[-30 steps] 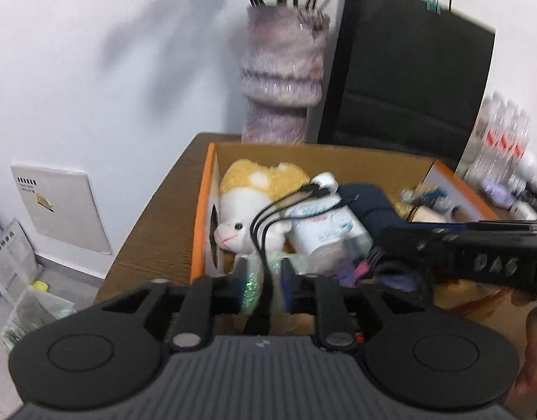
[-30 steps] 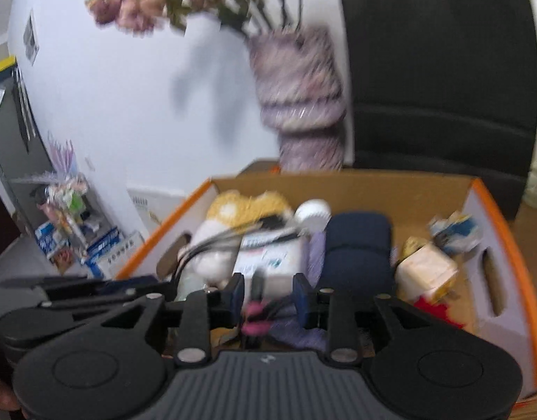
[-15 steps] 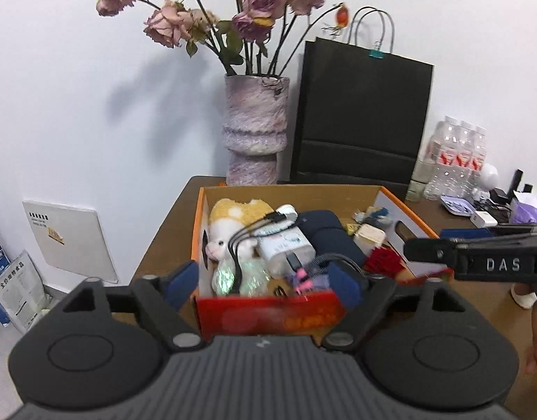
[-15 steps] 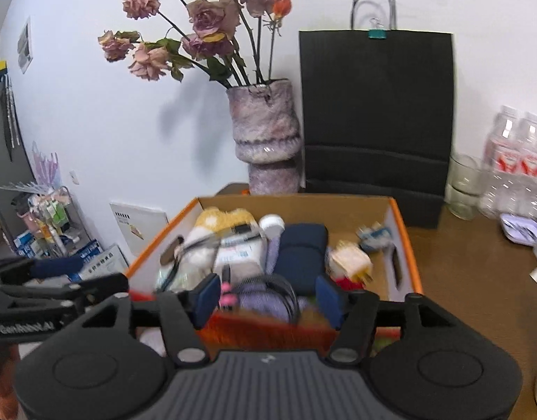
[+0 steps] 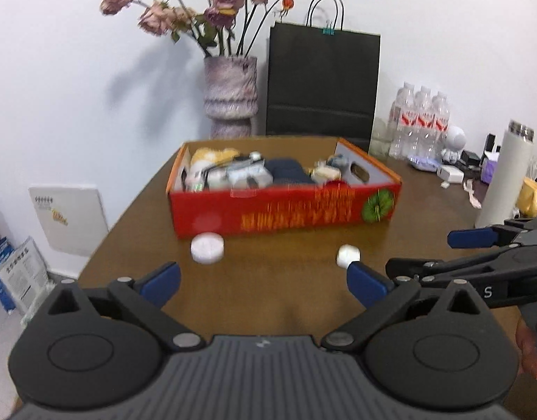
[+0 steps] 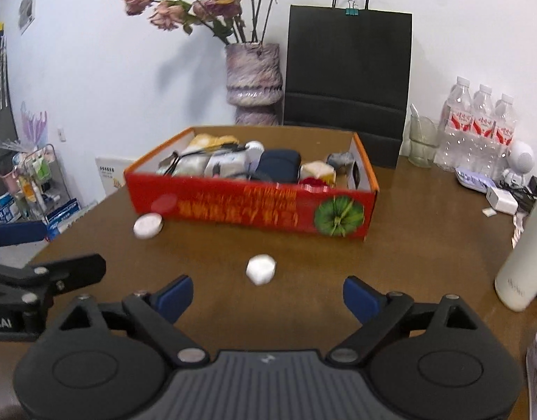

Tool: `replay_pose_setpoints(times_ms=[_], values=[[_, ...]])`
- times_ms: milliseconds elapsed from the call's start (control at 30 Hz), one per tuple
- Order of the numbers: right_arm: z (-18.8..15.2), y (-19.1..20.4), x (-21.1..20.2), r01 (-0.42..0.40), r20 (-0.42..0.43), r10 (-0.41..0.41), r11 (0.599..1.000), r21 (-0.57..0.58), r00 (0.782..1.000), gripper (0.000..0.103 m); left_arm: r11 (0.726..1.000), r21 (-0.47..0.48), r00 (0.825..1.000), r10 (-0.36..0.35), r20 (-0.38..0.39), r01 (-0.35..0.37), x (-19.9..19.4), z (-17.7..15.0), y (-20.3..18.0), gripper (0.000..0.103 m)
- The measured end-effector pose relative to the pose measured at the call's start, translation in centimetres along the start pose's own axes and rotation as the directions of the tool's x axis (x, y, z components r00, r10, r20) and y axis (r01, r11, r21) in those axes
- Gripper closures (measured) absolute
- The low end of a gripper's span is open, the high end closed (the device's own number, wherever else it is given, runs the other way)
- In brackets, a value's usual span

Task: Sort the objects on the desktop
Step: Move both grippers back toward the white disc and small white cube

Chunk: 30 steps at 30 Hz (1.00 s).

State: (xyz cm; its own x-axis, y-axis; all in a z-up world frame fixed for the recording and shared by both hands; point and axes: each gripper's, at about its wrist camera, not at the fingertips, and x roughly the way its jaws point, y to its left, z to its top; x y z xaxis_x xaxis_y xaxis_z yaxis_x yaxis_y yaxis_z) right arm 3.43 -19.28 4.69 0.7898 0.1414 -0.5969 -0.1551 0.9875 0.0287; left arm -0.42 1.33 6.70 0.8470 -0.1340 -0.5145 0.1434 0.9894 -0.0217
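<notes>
Both grippers hang above the brown table point(image 6: 425, 231) with nothing in them. The left gripper point(image 5: 263, 281) has its blue pads spread wide, and the right gripper point(image 6: 266, 295) is spread just as wide. Neither touches any object.

The red cardboard box point(image 6: 251, 206) sits on the table ahead of both tools and is already crowded: a yellow plush toy point(image 5: 212, 155), a white charger with black cables point(image 6: 223, 164), a dark blue pouch point(image 6: 280, 164) and other small items, too blurred to name, fill it from end to end.

Two things lie loose on the table outside it. A white round disc point(image 6: 147, 225) rests just beside the box's front left corner, and a small white lump point(image 6: 261, 268) lies nearer the grippers, in front of the box's middle.

Judging from this, most of the sorting looks done, and those two white pieces appear to be what is left to put in
</notes>
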Motion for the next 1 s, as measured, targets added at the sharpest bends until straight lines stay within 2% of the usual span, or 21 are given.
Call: replay_pose_setpoints(times_ms=[167, 267, 400, 467, 600, 733, 1000], values=[[-3.5, 0.6, -1.3, -0.010, -0.007, 0.010, 1.000, 0.018, 1.000, 0.010, 0.999, -0.028, 0.998, 0.039, -0.052, -0.040, -0.9, -3.5, 0.0, 0.000], [-5.4, 0.7, -2.3, -0.017, 0.010, 0.016, 0.999, 0.027, 1.000, 0.010, 0.998, -0.002, 0.996, 0.070, -0.055, -0.070, -1.7, -5.6, -0.4, 0.000], [-7.1, 0.7, -2.8, -0.018, 0.003, 0.017, 0.999, 0.038, 1.000, 0.010, 0.997, 0.038, 0.997, 0.067, -0.050, -0.065, -2.3, -7.5, -1.4, 0.000], [-7.7, 0.6, -2.9, -0.017, -0.004, 0.017, 0.999, 0.041, 1.000, 0.010, 0.998, 0.045, 0.997, 0.047, -0.057, -0.044, -2.1, -7.8, -1.6, 0.000], [-8.6, 0.3, -3.3, -0.003, -0.012, 0.003, 0.999, 0.048, 1.000, 0.010, 0.995, 0.074, 0.993, 0.073, -0.092, -0.067, -1.6, -8.2, -2.4, 0.000], [-9.3, -0.4, -3.8, -0.013, -0.012, 0.013, 0.997, 0.078, 1.000, 0.009, 0.996, 0.066, 0.993, 0.068, -0.096, -0.062, -1.7, -8.6, -2.5, 0.000], [-10.3, 0.3, -4.8, -0.039, -0.003, 0.039, 0.998, 0.058, 0.999, 0.008, 0.994, 0.074, 0.995, 0.086, -0.058, -0.082, -2.1, -9.6, -2.4, 0.000]])
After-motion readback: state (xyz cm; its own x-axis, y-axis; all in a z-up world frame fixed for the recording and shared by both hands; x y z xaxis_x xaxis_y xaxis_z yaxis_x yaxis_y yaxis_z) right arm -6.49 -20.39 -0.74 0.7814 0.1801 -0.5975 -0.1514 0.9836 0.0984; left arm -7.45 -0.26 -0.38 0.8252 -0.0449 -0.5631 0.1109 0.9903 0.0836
